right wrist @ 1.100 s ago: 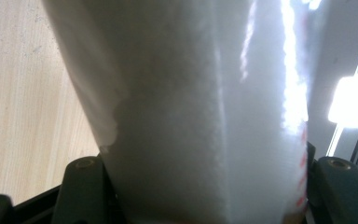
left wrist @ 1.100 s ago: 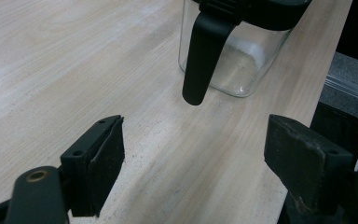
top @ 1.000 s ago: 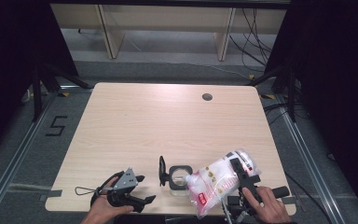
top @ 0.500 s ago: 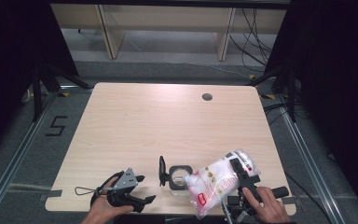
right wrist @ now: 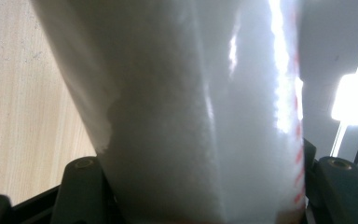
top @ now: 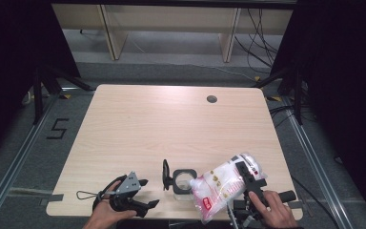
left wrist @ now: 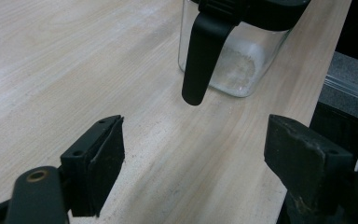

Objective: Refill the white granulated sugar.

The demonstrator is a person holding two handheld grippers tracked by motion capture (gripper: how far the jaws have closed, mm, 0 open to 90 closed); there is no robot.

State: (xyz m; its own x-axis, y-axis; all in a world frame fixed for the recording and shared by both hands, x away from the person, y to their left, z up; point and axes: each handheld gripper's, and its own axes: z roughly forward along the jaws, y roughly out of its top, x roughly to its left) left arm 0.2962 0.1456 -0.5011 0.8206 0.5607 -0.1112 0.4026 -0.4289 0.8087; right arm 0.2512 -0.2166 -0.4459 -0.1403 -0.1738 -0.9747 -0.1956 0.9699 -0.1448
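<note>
A clear glass jar [top: 180, 182] with a black rim and an open black lid on a hinge stands near the table's front edge; a little white powder lies at the jar's [left wrist: 235, 60] bottom. My right gripper [top: 247, 177] is shut on a plastic bag of white powder [top: 219, 188] with red print, tilted so its lower end hangs by the jar's mouth. The bag [right wrist: 191, 121] sits between the jaws in the right gripper view. My left gripper [top: 145, 193] rests on the table left of the jar, open, its gap [left wrist: 193, 154] empty.
The wooden table [top: 147, 129] has a cable hole [top: 211, 99] at the back right. Beyond its far edge stand wooden shelf legs and loose cables on the floor. A floor mark "5" [top: 57, 129] lies to the left.
</note>
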